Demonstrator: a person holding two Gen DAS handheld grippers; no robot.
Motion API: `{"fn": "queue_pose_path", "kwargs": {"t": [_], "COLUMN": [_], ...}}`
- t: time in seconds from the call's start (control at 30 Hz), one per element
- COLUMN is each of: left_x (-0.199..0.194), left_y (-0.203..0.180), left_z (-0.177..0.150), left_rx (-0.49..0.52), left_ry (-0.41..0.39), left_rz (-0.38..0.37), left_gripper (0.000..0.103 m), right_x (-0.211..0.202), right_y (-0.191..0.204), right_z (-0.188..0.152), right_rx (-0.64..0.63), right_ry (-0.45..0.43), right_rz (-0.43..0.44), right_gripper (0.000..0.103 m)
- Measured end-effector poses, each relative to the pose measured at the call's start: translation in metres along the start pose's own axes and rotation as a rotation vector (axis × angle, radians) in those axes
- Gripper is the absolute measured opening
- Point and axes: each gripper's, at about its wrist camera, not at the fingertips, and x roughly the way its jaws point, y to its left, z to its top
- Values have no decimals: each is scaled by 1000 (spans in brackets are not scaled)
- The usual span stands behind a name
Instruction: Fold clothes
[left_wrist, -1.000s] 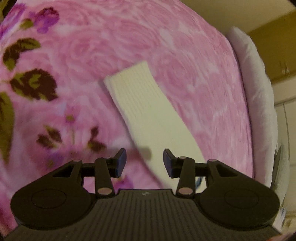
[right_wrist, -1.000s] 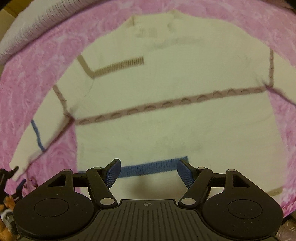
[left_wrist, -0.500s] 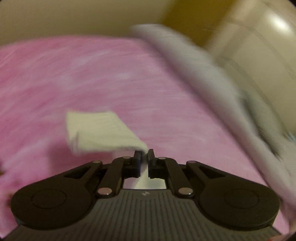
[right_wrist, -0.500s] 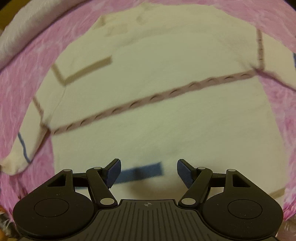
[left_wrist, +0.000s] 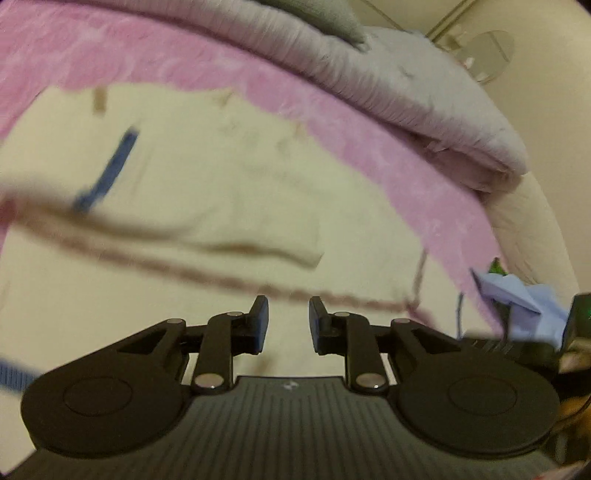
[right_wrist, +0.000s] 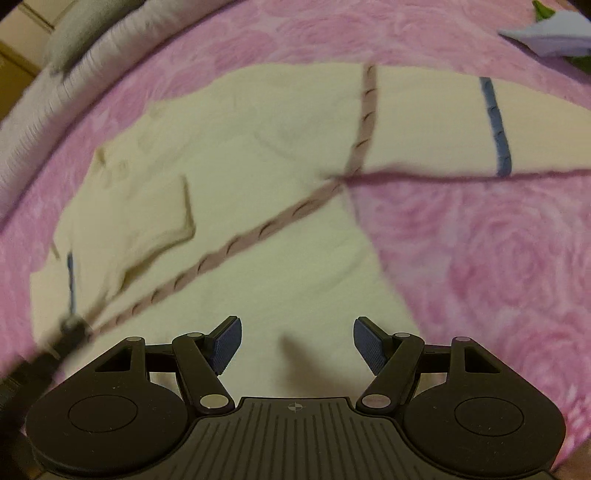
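Observation:
A cream knit sweater (right_wrist: 280, 229) with a mauve chest stripe and blue bands lies flat on the pink floral blanket (right_wrist: 480, 258). One sleeve (left_wrist: 177, 206) is folded across the body; the other sleeve (right_wrist: 461, 122) stretches out to the right. My left gripper (left_wrist: 287, 321) is open and empty, just above the sweater's body near the mauve stripe. My right gripper (right_wrist: 297, 345) is wide open and empty over the lower body of the sweater. The left gripper's tip also shows at the left edge of the right wrist view (right_wrist: 70, 332).
A rolled grey blanket (left_wrist: 388, 85) lies along the far edge of the bed. A pale blue folded item (left_wrist: 517, 306) sits at the right, also in the right wrist view (right_wrist: 546, 33). A cream wall (left_wrist: 546, 129) stands behind.
My left gripper carried the sleeve across onto the sweater's body, let it go and opened. My right gripper stayed open and swung toward the sweater's right side.

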Motion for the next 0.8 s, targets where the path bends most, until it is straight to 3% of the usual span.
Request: {"fn": "queue_pose_path", "kwargs": {"t": [0.1,0.27,0.33,0.37,0.57,0.73,0.77,0.8], "left_x": [-8,-22,-30,-32,-34,-28,-27,-27], "left_y": [14,38,45,48,61,76,79,83], "left_z": [-10,5,16,19,32,41,44,47], "left_rx": [-19,-30,-32,-35,-44,-60,-67,-73], "left_ry": [0,-45,-68,-76,-65,-46,-46,-47], "left_rz": [75,185,212,217,216,226,226,226], "left_gripper": [19,19,19,19,19,19,19,19], "right_x": [0,29,46,56,102,118,119,121], "right_y": [-18,-18,-13,-12,0,17,21,25], "right_z": [9,23,28,31,40,52,55,58], "right_rx": [32,174,237,289,512,482,462,442], "right_ry": [-20,-19,-17,-4,2,-15,-22,-29], "right_rz": [122,379,449,471,507,456,444,432], "right_gripper": [70,70,51,50,50,49,43,14]}}
